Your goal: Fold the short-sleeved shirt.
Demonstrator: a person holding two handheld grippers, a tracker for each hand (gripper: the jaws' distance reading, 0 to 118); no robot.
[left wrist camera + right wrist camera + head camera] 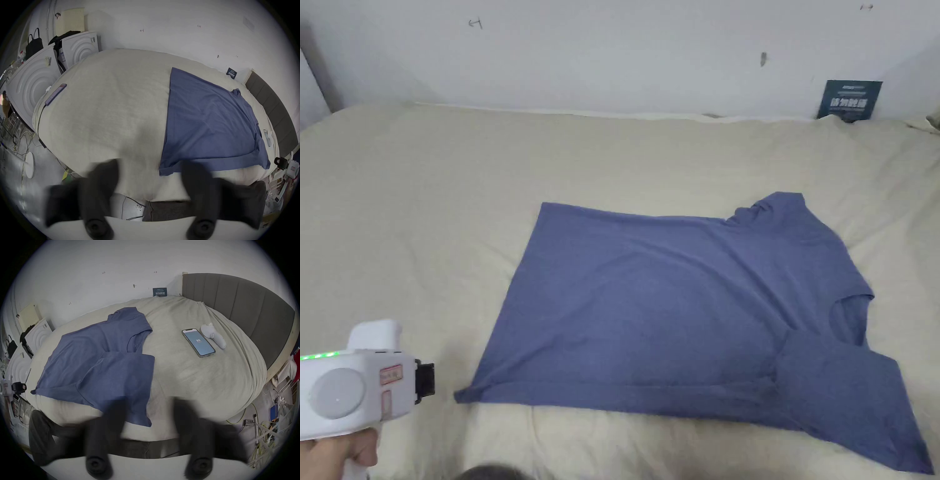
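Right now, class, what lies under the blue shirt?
The shirt lies flat on the beige bed cover, which shows all round it. Whatever is directly beneath is covered.

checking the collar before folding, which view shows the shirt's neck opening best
The right gripper view: the neck opening faces the camera, open and unobstructed. The head view shows it edge-on near the folded sleeve. In the left gripper view it lies at the shirt's far edge, too foreshortened to make out.

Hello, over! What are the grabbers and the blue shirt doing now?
Left gripper open, right gripper open, both empty. Shirt flat on bed, near sleeve folded in. Phone lies clear.
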